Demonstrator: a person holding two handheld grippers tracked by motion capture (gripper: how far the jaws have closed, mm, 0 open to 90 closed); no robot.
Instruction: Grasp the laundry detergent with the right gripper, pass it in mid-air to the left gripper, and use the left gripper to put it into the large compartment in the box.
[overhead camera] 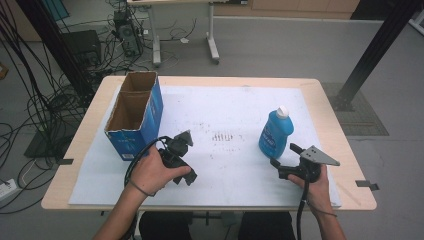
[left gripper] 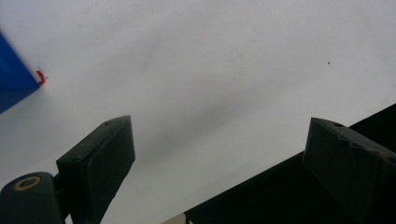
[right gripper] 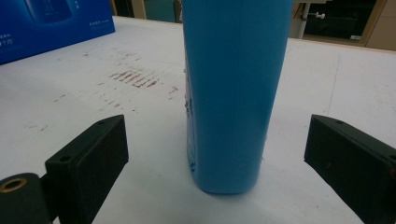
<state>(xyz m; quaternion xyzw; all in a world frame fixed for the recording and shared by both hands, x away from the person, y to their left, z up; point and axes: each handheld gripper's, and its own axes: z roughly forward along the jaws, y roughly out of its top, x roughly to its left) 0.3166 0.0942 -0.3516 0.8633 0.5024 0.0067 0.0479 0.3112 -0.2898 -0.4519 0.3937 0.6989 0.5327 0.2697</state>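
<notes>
A blue bottle (overhead camera: 276, 132) with a white cap stands upright on the right of the white sheet (overhead camera: 230, 105). My right gripper (overhead camera: 284, 155) is open just on the near side of it, jaws aimed at its base. In the right gripper view the bottle (right gripper: 231, 93) rises in the middle between the two wide-apart jaws of the gripper (right gripper: 217, 126), a little beyond their tips and untouched. My left gripper (overhead camera: 184, 176) is held over the sheet near the blue box (overhead camera: 135, 115). Its own view shows the gripper (left gripper: 219, 128) open, with bare sheet between the jaws.
The open-topped blue cardboard box (right gripper: 51, 23) stands at the left of the table, its corner (left gripper: 14, 84) close to the left gripper. Reddish-brown smudges (overhead camera: 222, 136) mark the sheet's middle. The wooden table edge (overhead camera: 210, 202) runs in front; cables and black posts surround the table.
</notes>
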